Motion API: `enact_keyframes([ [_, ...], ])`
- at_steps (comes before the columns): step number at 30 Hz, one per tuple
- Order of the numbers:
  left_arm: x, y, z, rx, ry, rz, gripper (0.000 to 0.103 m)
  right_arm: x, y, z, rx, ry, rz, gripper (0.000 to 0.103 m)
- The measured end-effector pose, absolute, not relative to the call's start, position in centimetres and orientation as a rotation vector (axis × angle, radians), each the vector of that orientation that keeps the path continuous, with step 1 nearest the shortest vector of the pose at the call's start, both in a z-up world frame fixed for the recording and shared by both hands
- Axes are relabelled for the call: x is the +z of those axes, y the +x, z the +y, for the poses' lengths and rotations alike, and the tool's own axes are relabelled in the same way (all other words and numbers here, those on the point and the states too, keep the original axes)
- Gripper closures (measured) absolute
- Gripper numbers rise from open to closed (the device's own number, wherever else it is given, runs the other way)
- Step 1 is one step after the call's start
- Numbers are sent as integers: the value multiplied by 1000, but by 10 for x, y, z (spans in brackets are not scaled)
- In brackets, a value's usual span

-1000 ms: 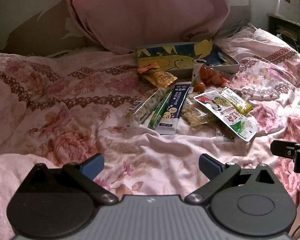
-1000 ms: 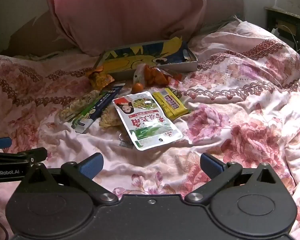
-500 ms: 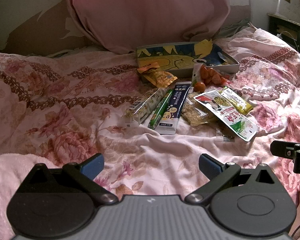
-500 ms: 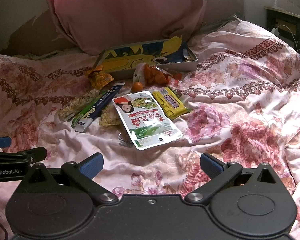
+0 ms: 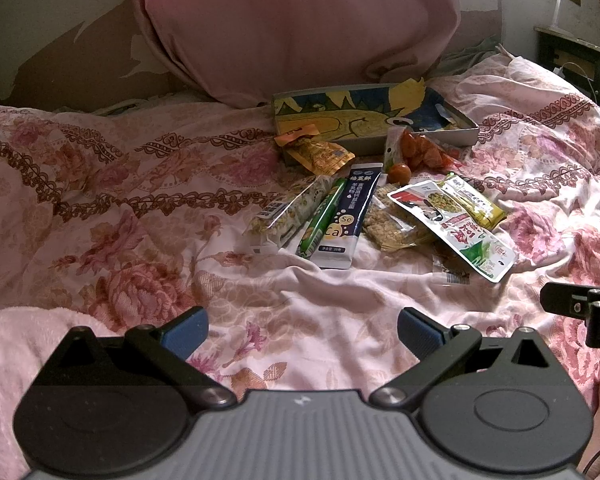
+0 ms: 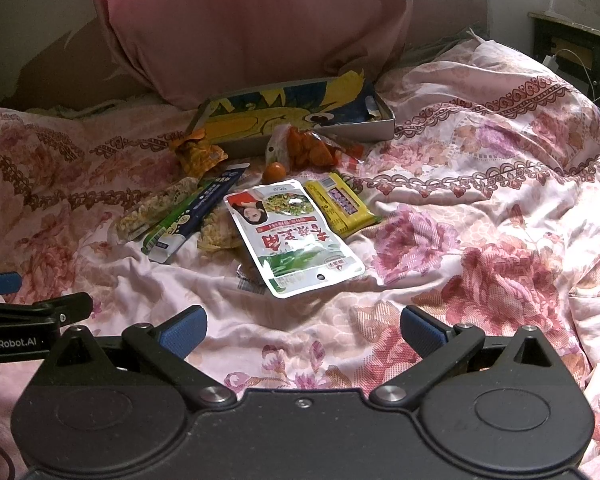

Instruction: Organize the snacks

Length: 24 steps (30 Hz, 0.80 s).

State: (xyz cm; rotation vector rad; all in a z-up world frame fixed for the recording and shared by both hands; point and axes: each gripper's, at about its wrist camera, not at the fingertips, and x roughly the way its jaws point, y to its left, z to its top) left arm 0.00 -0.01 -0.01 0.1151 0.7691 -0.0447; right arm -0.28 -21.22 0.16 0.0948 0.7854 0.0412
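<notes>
Behind the loose snack packets [image 6: 292, 236], shallow picture-lined tin tray [image 6: 340, 134]; nothing inside.

My left gripper [image 5: 302, 330]: grey ribbed housing with a small white mark at centre, two black round side discs, black linkage arms on silver pivot screws, blue textured fingertips [image 5: 186, 330]. My right gripper [image 6: 303, 328]: black speckled housing with one small centre screw, matching black discs, triangular cut-outs in the side plates, silver pivots, blue ribbed fingertips [image 6: 184, 327]. In the right wrist view, the left unit's side bears white "GenRobot.AI" lettering. A thin dark cable trails at my lower frame edge.
</notes>
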Motion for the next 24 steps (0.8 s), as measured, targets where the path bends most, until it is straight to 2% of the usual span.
enact_keyframes([
  [24, 1, 10, 3, -58, 99, 825, 0, 1, 2, -215, 52, 122, 820, 0],
])
